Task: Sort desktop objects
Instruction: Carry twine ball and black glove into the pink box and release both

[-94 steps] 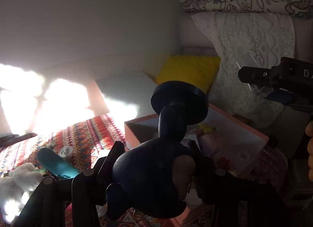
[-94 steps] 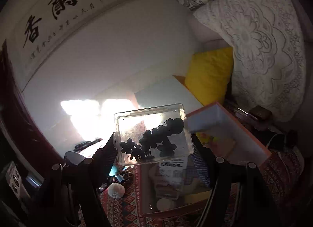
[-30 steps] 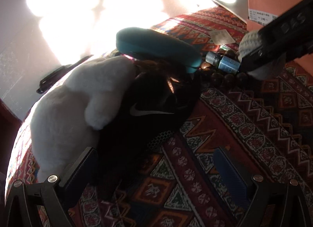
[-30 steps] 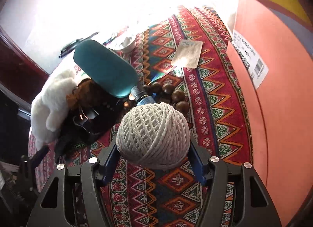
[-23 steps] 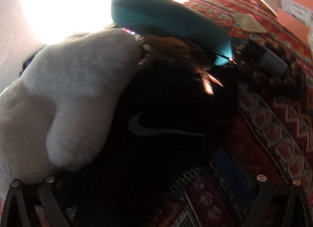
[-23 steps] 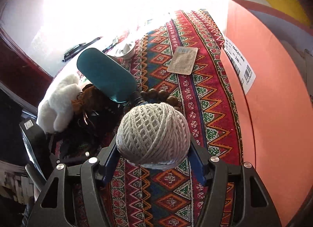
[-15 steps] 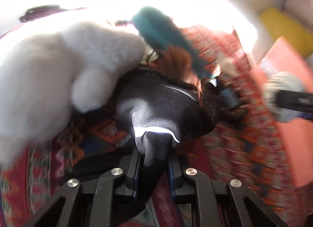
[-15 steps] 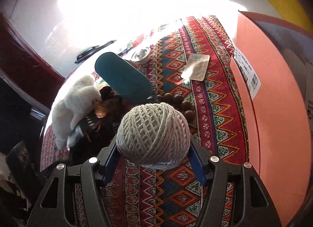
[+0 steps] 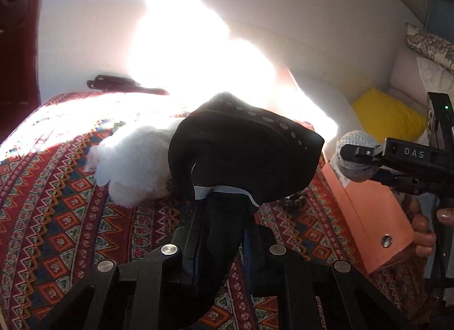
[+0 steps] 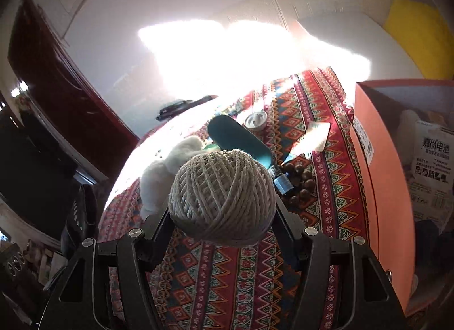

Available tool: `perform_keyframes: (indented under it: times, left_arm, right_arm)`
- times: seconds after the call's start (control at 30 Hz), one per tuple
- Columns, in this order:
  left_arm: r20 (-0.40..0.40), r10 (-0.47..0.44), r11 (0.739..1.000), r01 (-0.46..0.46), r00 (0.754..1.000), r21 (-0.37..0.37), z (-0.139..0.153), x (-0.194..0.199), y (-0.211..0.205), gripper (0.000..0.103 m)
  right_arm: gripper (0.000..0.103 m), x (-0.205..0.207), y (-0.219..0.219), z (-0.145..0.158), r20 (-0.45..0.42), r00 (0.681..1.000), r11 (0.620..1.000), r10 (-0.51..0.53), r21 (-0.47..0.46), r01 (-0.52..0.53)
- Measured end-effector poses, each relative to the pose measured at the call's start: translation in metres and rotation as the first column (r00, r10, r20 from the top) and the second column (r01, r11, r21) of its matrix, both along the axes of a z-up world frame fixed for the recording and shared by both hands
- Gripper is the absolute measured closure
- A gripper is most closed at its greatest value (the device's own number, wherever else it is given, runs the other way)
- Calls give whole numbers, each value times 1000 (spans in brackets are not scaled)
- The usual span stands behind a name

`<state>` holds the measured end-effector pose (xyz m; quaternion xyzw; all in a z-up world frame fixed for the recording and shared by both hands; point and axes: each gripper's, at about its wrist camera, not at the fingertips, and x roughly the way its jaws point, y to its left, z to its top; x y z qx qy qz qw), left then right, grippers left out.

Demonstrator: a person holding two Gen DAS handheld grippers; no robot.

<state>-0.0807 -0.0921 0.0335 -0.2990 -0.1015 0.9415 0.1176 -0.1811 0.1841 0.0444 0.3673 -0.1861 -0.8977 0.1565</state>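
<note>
Black fabric, a cap-like cloth item (image 9: 244,159) with a thin pale stripe and a row of pale dots, fills the centre of the left wrist view, its lower fold pinched between the left tongs (image 9: 220,233), which are closed tight on it and hold it above the patterned cloth (image 9: 56,216) covering the surface. Just behind it, at centre left, a white plush toy (image 9: 130,165) lies on the cloth. At the right edge the other tool reaches in from the side, a hand (image 9: 425,230) gripping its handle, beside an orange box (image 9: 366,208).

In the right wrist view the right tongs (image 10: 222,233) are clamped on a ball of pale twine (image 10: 222,196) at lower centre, held over the cloth. Beyond the ball, toward the centre of the frame, lie a teal oblong case (image 10: 238,139), a small blue-capped bottle (image 10: 282,182) and a cluster of dark brown beads (image 10: 300,179). Farther up sit a flat pale packet (image 10: 315,137) and a small white round dish (image 10: 255,119). The open orange box runs down the right side with a printed bag (image 10: 431,165) inside. A black pen-like object (image 10: 181,108) lies at the cloth's far edge in glare.
</note>
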Motion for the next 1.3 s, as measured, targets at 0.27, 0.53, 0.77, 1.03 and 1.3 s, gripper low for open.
perform_keyframes:
  times: [0.27, 0.53, 0.77, 1.03, 1.3]
  left_arm:
    - [-116, 4, 999, 0, 993, 32, 51, 40, 3, 86]
    - [-196, -75, 997, 80, 978, 16, 88, 54, 50, 85]
    - [-219, -197, 980, 200, 956, -9, 107, 40, 117, 85]
    - [-209, -388, 919, 394, 898, -15, 107, 3, 220, 85]
    - [-146, -536, 843, 537, 832, -29, 83, -35, 333, 83]
  right_arm:
    - [36, 71, -4, 78, -239, 971, 1000, 5, -11, -8]
    - [36, 120, 16, 118, -371, 928, 999, -37, -3, 39]
    - [36, 142, 73, 128, -403, 900, 985, -167, -35, 167]
    - [36, 146, 172, 109, -339, 854, 918, -394, -105, 382]
    - [36, 116, 265, 54, -174, 798, 817, -577, -125, 563]
